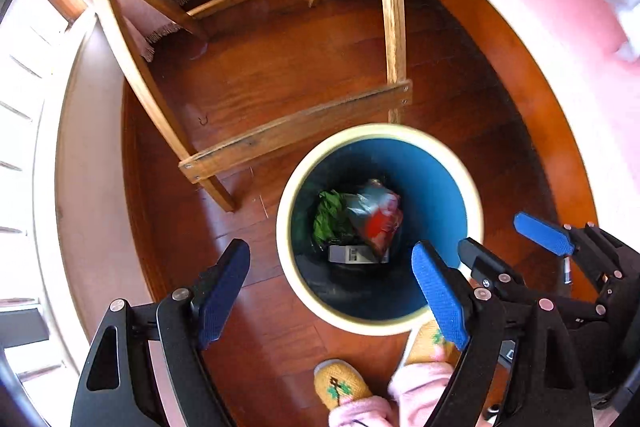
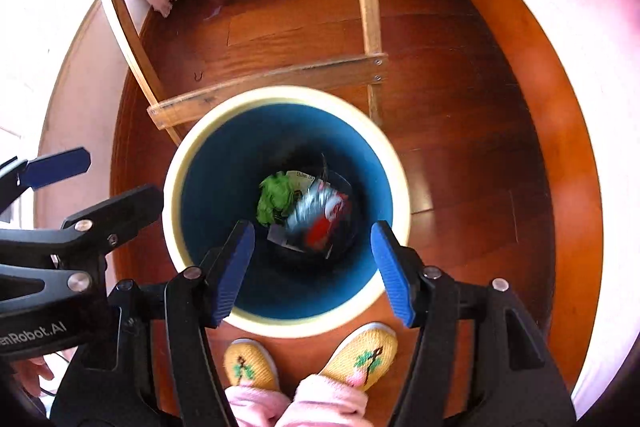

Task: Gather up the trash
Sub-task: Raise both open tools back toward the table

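- Both tools hang over the bin [image 2: 286, 211], tilted steeply toward the floor, and the trash already lies at its bottom.
- The right gripper [image 2: 312, 273] has its jaws spread wide with nothing between the blue pads; it sits almost straight above the bin mouth, so the trash lies directly below and slightly ahead of it.
- The left gripper [image 1: 334, 301] is likewise spread and empty, but it stands off to the bin's left: one finger is over bare floor [image 1: 280, 75], the other just over the near rim.
- Judging by that, the right hand is the nearer one to the contents; the left would have to shift sideways to be over the opening.
- Down inside are a crumpled green scrap [image 2: 274, 201], a shiny silver and red wrapper [image 2: 320, 219] and a grey boxy piece [image 1: 352, 254]. The wrapper's long side runs from the far wall toward the person's feet.
- The wrapper is smeared with blur in the right view, so it may be settling; I cannot be sure.
- The left view shows the grey piece clearly and the other tool off to the right; the right view shows printed paper under the green scrap, and both yellow slippers [image 2: 362, 355] just short of the bin.
- A wooden frame [image 1: 296, 127] stands just behind the bin.
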